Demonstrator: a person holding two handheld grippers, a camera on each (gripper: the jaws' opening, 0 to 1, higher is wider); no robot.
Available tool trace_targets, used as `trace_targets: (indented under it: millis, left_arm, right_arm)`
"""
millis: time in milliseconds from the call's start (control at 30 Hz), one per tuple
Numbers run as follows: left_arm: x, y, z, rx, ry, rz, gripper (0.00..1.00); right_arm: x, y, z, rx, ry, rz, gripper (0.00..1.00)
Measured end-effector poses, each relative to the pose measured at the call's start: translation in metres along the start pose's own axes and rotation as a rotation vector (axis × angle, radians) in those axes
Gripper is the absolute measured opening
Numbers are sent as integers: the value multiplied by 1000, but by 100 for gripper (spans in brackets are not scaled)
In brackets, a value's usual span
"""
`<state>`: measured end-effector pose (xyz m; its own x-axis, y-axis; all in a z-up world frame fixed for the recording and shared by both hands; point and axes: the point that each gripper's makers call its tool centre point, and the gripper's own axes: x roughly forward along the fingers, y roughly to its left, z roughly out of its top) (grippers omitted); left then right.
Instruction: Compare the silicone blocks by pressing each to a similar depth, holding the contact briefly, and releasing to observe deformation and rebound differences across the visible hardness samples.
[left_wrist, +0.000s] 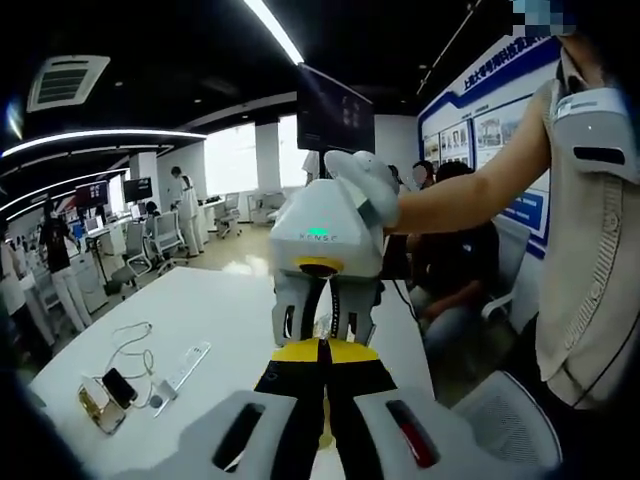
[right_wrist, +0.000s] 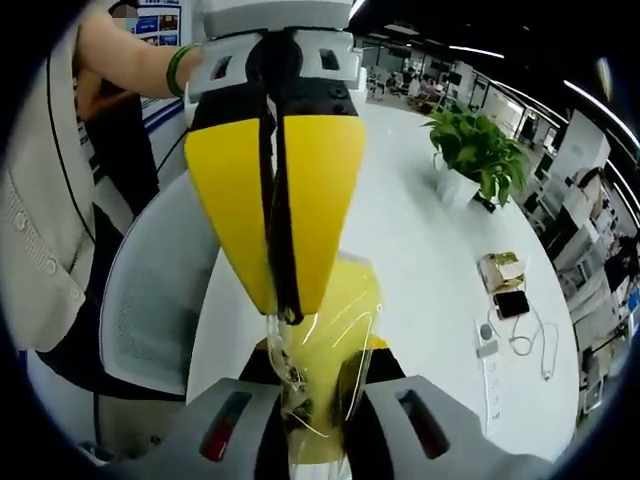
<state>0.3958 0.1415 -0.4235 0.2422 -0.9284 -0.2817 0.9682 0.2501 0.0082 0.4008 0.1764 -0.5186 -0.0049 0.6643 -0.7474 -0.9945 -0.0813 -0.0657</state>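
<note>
The left gripper (left_wrist: 322, 352) rises from the bottom centre of the left gripper view with its yellow-tipped jaws closed together, meeting the tips of the right gripper (left_wrist: 322, 325), which faces it from the middle of the frame, white-bodied with a green light, held by a gloved hand (left_wrist: 362, 183) on an outstretched arm. Something small and pale sits between the right gripper's jaws there, too small to make out. In the right gripper view, the right gripper (right_wrist: 318, 395) comes up from the bottom centre, its jaws pressed on a clear, glossy, yellowish silicone block (right_wrist: 325, 350) at lower centre. The left gripper (right_wrist: 288, 312) hangs in from the top of that frame, its big yellow jaws shut with only a thin dark seam between them, their tips touching the block's upper edge. Behind lies a white tabletop (right_wrist: 420, 260) with a potted plant (right_wrist: 470, 150) at upper right, and phones (right_wrist: 505, 290) and a white cable (right_wrist: 530, 340) at right. A white mesh chair (right_wrist: 150, 300) stands at left, beside a person in a beige vest (right_wrist: 40, 230).
</note>
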Motion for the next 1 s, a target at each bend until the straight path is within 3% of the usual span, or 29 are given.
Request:
trace_targets:
  millis: [833, 1000]
  left_arm:
    - [-5, 3, -2, -15, -2, 21, 0]
    - [-6, 2, -3, -16, -2, 22, 0]
  right_arm:
    - [4, -4, 7, -16, -33, -22, 10]
    - [6, 0, 8, 1, -39, 0, 11]
